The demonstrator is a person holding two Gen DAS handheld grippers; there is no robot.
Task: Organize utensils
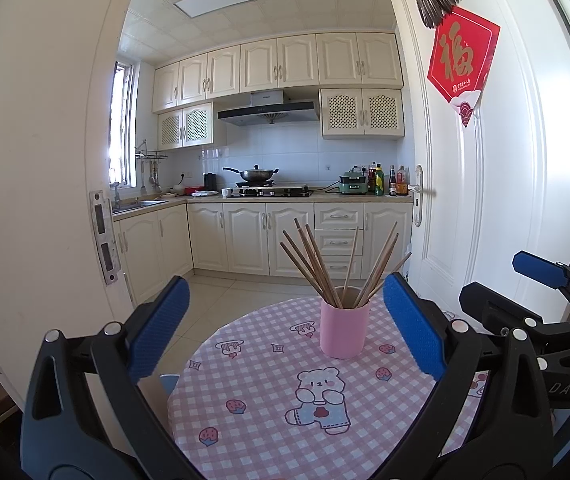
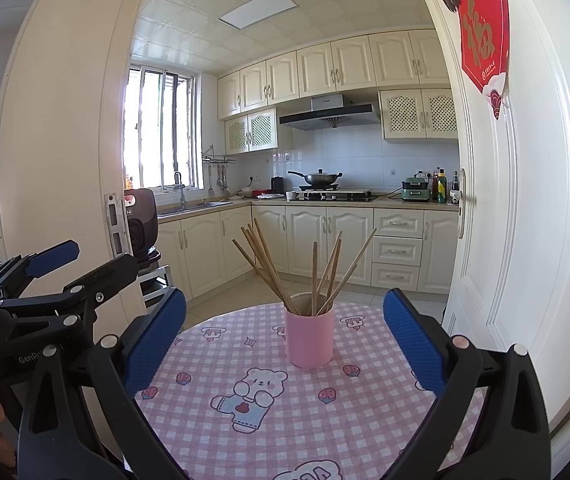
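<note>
Both tools stood wide open and held nothing: the left tool [image 1: 285, 330] and the right tool [image 2: 285, 338] each hovered low over the bench [image 1: 269, 432], blue pads splayed to either side of a pink cup [image 1: 344, 330]. The cup stood upright on the pink checked cloth, holding brown wooden chopsticks [image 1: 317, 264] fanned out above its rim.
</note>
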